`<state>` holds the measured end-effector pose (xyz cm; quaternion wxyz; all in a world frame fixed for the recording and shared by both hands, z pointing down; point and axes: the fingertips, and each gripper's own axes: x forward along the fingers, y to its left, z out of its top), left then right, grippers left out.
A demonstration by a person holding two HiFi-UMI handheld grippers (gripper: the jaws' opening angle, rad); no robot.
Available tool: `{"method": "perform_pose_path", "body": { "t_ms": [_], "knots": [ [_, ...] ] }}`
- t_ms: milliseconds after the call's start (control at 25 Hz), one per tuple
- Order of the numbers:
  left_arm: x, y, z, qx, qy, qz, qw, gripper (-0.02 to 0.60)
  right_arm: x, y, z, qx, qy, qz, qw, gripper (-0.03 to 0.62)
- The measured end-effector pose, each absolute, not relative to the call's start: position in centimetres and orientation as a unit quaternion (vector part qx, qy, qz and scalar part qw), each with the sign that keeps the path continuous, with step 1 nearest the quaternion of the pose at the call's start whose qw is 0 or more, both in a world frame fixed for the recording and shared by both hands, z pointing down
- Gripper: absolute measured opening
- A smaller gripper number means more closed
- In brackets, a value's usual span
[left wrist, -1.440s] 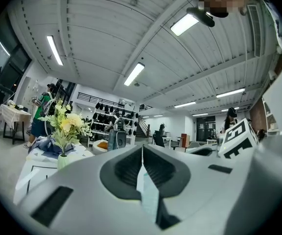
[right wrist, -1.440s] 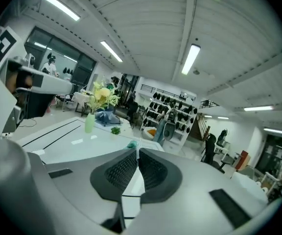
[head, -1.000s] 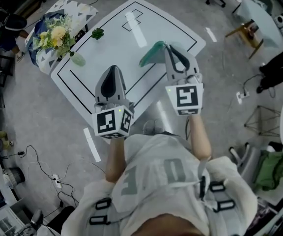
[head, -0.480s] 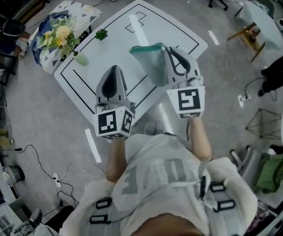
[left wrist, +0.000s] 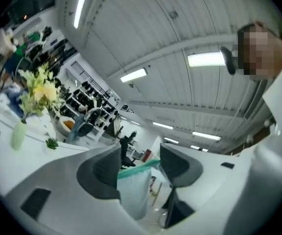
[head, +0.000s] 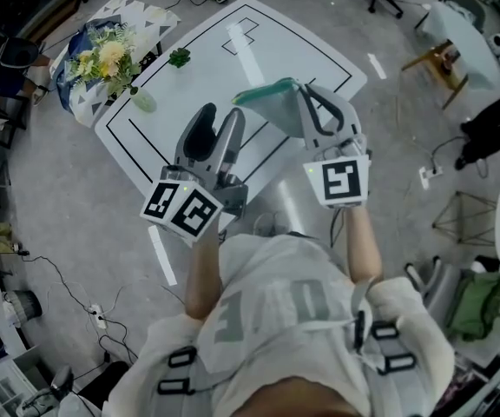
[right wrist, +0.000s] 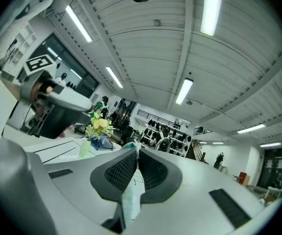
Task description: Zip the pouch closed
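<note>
- Since 1 s ago: my left gripper (head: 218, 124) has rolled over, its marker cube now tipped, and its jaws, pinched together back then, are opening. It has also crept up-frame toward the pouch (head: 272, 102). The right gripper (head: 312, 102) has barely shifted; the pouch in it has swung round.
- L claw now: wide. In the left gripper view (left wrist: 140, 153) the pouch's teal top band runs across the gap btwn the jaws, pale body (left wrist: 133, 195) hanging below. The pads don't look to be pressing it, so it's around the pouch, not gripping.
- R claw now: pinched tight on the pouch fabric. The right gripper view (right wrist: 136, 155) shows a fold of it (right wrist: 130, 199) squeezed btwn the ribbed pads.
- Pouch location: mid-frame in head view, held up over the white table (head: 259, 50), not resting on it as far as I can judge. Flowers (head: 102, 55) sit upper left, well apart.
- Key relation: the teal zip edge runs roughly left-right in the head view, from the R claw out toward the L claw. The L claw is at the free end, so it's the one to take the zip. Can't make out the slider itself.
</note>
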<state>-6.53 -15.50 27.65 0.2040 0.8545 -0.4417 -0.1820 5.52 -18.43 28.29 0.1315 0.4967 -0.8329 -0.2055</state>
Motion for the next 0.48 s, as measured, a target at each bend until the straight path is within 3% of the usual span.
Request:
{"method": "perform_pose_path", "body": {
  "t_ms": [320,480],
  "knots": [
    [-2.7,-15.4,25.7,0.81,-0.229,-0.325,0.431,0.238,4.6,-16.0,29.4,0.41,-0.828,-0.322,0.208,0.018],
    [-1.6,-15.1,26.3,0.784,-0.182,-0.348,0.482,0.238,3.9,-14.6,29.2,0.381,-0.822,-0.362,0.218,0.018]
  ]
}}
